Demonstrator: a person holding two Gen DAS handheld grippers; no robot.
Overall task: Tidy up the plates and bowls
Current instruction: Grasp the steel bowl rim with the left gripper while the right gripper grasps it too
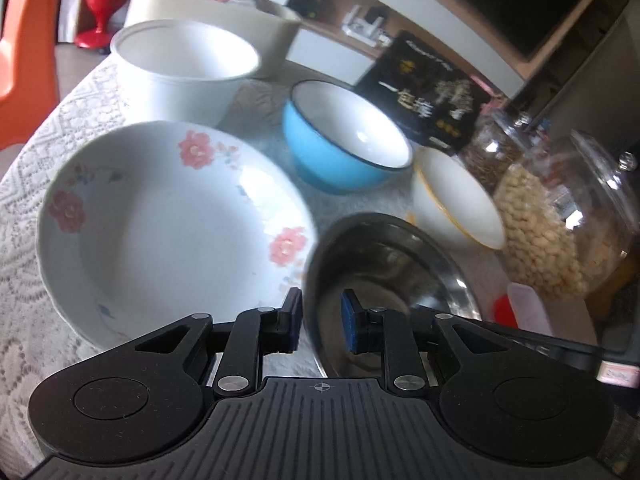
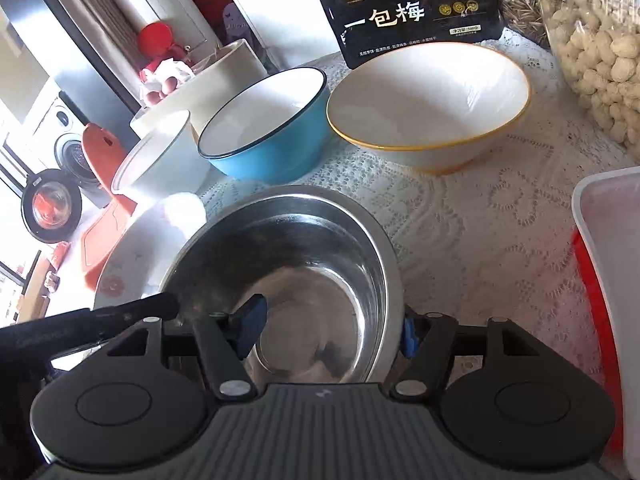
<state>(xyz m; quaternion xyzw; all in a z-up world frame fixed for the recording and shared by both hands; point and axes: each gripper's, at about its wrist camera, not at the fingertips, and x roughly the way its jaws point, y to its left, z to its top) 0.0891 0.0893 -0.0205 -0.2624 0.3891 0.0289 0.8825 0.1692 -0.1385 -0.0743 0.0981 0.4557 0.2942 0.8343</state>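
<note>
A steel bowl sits on the lace-covered table. My left gripper straddles its left rim, one pad outside and one inside, with a small gap showing. My right gripper straddles its right rim, pads wide apart. The left gripper's tip shows in the right wrist view. A floral plate lies left of the steel bowl. Behind are a blue bowl, a yellow-rimmed white bowl and a tall white bowl.
A black snack box and glass jars of nuts stand at the back right. A red-and-white plastic container is at the right. A beige tub with eggs and an orange chair are at the back left.
</note>
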